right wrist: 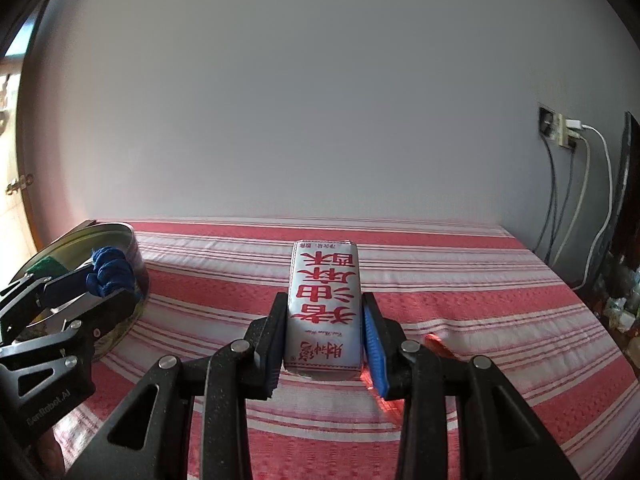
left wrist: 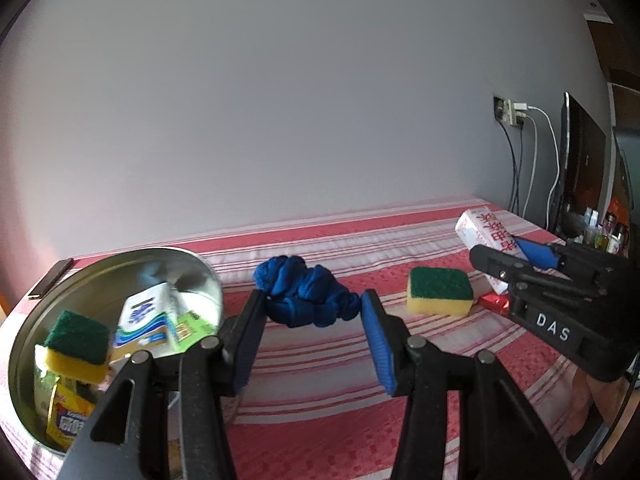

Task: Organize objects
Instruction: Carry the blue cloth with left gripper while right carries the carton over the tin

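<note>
Blue cloth sits between the left gripper's spread fingers, unclamped — right gripper is clamped on the white packet, beside 1 sponge.

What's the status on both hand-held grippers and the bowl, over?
Left hand-held gripper open around blue cloth. Right hand-held gripper straddling white packet, grip unconfirmed. Metal bowl partly filled. Sponge loose on table.

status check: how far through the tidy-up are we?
Partway. Done: the metal bowl already holds a sponge and some packets. In hand: the right hand-held gripper brackets the white packet with red lettering; a firm grip isn't clear. The left hand-held gripper is open around the blue cloth. Left: the second sponge on the striped cloth.
</note>
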Demonstrator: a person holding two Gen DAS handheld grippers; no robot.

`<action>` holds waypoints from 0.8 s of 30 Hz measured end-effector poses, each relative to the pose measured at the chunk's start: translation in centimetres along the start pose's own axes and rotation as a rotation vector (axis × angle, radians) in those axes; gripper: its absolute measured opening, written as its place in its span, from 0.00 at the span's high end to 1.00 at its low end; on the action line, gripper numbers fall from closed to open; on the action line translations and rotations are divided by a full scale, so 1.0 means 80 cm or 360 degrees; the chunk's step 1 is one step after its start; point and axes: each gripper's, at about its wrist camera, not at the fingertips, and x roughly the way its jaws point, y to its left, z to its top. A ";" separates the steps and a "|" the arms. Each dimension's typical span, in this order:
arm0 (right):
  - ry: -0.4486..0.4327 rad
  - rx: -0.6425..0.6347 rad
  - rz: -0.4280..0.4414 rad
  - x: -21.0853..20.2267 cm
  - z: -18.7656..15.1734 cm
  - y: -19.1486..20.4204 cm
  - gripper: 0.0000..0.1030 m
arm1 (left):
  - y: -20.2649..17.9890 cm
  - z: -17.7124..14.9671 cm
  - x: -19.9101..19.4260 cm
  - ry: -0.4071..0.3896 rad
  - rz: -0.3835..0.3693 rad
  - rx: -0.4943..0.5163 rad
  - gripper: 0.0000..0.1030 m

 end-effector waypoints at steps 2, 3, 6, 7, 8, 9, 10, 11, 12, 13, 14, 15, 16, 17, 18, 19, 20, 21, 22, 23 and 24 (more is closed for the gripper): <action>-0.0007 -0.0017 0.0030 0.000 0.001 0.009 0.63 | 0.009 -0.002 -0.005 -0.0013 0.0028 0.0003 0.53; -0.0007 -0.0024 0.0050 0.001 0.002 0.014 0.63 | 0.015 -0.002 -0.008 -0.0024 0.0043 -0.0001 0.53; -0.0008 -0.0051 0.0092 0.002 0.005 0.031 0.63 | 0.033 0.002 -0.019 -0.0059 0.0065 -0.0027 0.53; -0.0009 -0.0062 0.0108 0.002 0.007 0.037 0.63 | 0.038 0.003 -0.022 -0.0069 0.0078 -0.0031 0.53; -0.0011 -0.0076 0.0129 0.001 0.011 0.045 0.63 | 0.046 0.005 -0.028 -0.0080 0.0099 -0.0040 0.53; -0.0013 -0.0084 0.0142 0.001 0.013 0.050 0.63 | 0.052 0.007 -0.031 -0.0083 0.0111 -0.0049 0.53; -0.0018 -0.0091 0.0158 -0.001 0.016 0.055 0.63 | 0.061 0.007 -0.036 -0.0085 0.0131 -0.0069 0.53; -0.0027 -0.0099 0.0183 -0.004 0.021 0.063 0.63 | 0.068 0.008 -0.039 -0.0084 0.0142 -0.0083 0.53; -0.0037 -0.0108 0.0201 -0.007 0.025 0.069 0.63 | 0.077 0.008 -0.042 -0.0080 0.0161 -0.0100 0.53; -0.0047 -0.0119 0.0217 -0.009 0.028 0.075 0.63 | 0.084 0.008 -0.043 -0.0075 0.0178 -0.0111 0.53; -0.0057 -0.0131 0.0235 -0.012 0.031 0.082 0.63 | 0.095 0.007 -0.046 -0.0065 0.0205 -0.0128 0.53; -0.0068 -0.0142 0.0256 -0.015 0.035 0.089 0.63 | 0.101 0.006 -0.046 -0.0059 0.0219 -0.0137 0.53; -0.0073 -0.0152 0.0271 -0.015 0.038 0.096 0.63 | 0.112 0.005 -0.049 -0.0053 0.0246 -0.0155 0.53; -0.0080 -0.0168 0.0297 -0.018 0.042 0.105 0.63 | 0.120 0.004 -0.051 -0.0048 0.0265 -0.0169 0.53; -0.0086 -0.0183 0.0319 -0.019 0.046 0.113 0.63 | 0.126 0.003 -0.052 -0.0040 0.0281 -0.0177 0.53; -0.0089 -0.0194 0.0333 -0.020 0.047 0.119 0.63 | 0.131 0.002 -0.053 -0.0032 0.0293 -0.0183 0.53; -0.0094 -0.0214 0.0357 -0.021 0.051 0.130 0.63 | 0.139 0.000 -0.054 -0.0021 0.0306 -0.0194 0.53; -0.0097 -0.0230 0.0375 -0.022 0.053 0.139 0.63 | 0.148 -0.003 -0.057 -0.0012 0.0316 -0.0204 0.53; -0.0100 -0.0240 0.0387 -0.022 0.054 0.144 0.63 | 0.154 -0.005 -0.059 -0.0003 0.0324 -0.0213 0.53; -0.0104 -0.0254 0.0403 -0.022 0.055 0.151 0.63 | 0.159 -0.007 -0.060 0.0003 0.0335 -0.0221 0.53; -0.0110 -0.0269 0.0424 -0.023 0.057 0.161 0.63 | 0.163 -0.009 -0.061 0.0009 0.0346 -0.0226 0.53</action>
